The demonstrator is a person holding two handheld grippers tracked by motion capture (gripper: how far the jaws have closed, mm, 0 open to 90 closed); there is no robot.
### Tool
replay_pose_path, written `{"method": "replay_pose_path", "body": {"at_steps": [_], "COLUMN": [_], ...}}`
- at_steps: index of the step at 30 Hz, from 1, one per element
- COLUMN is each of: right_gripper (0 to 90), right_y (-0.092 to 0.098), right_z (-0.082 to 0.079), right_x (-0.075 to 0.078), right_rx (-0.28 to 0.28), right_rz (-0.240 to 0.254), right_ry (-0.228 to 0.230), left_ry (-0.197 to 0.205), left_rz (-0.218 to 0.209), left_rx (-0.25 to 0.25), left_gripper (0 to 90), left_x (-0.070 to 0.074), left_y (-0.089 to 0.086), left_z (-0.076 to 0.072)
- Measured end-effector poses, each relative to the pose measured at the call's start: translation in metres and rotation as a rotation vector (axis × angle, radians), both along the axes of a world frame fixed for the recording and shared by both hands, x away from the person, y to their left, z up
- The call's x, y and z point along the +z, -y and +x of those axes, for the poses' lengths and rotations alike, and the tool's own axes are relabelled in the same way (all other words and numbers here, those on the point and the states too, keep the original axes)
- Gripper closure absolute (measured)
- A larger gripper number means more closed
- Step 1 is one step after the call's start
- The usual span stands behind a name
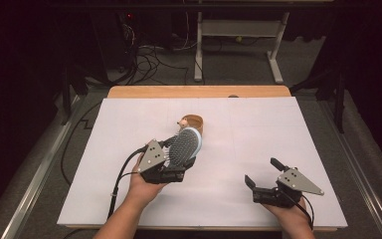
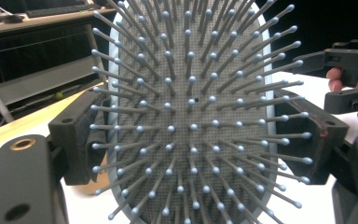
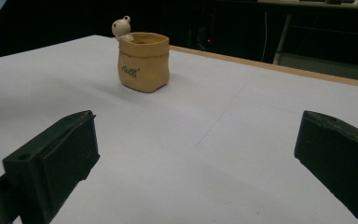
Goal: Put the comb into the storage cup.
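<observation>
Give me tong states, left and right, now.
Left tongs: closed on the hairbrush, bristles facing the camera.
Right tongs: open, nothing between them, low over the white table.

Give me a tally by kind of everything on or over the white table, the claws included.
Hairbrush: 1
Tan sack-shaped pot with a small figure on its rim: 1
Claws: 2, left claw holding the hairbrush, right claw open
Total: 4
</observation>
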State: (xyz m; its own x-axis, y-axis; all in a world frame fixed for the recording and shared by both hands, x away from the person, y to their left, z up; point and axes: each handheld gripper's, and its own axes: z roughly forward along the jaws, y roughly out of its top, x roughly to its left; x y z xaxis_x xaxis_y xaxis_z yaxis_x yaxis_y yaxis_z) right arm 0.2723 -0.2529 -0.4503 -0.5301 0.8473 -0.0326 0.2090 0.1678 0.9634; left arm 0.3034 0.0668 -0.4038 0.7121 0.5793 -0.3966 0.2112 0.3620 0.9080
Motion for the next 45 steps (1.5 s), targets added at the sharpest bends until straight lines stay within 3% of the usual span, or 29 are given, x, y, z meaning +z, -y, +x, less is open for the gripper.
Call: {"method": "replay_pose_path", "body": {"at_steps": [13, 29, 38, 45], "right_gripper": [0.3, 0.3, 0.3, 0.3], "right_y": [-0.015, -0.045, -0.068, -0.075], "right_z": [0.004, 0.041, 0.063, 0.063], "right_x": [0.001, 0.017, 0.029, 0.025], "right_rx": [0.019, 0.038, 0.056, 0.067], "right_rz": [-0.008, -0.008, -0.023, -0.014], "right_ry": [-0.004, -0.022, -0.009, -0.02], "left_ry": [0.011, 0.019, 0.024, 0.036], "left_rz": [0.004, 0.005, 0.008, 0.016], "left_rx": [-0.014, -0.023, -0.028, -0.026], "left_gripper": [20.6, 20.6, 20.6, 20.6], "left_x": [-0.005, -0.006, -0.006, -0.006], "left_y": [0.003, 0.004, 0.005, 0.005], "left_z": [-0.007, -0.012, -0.013, -0.017]}}
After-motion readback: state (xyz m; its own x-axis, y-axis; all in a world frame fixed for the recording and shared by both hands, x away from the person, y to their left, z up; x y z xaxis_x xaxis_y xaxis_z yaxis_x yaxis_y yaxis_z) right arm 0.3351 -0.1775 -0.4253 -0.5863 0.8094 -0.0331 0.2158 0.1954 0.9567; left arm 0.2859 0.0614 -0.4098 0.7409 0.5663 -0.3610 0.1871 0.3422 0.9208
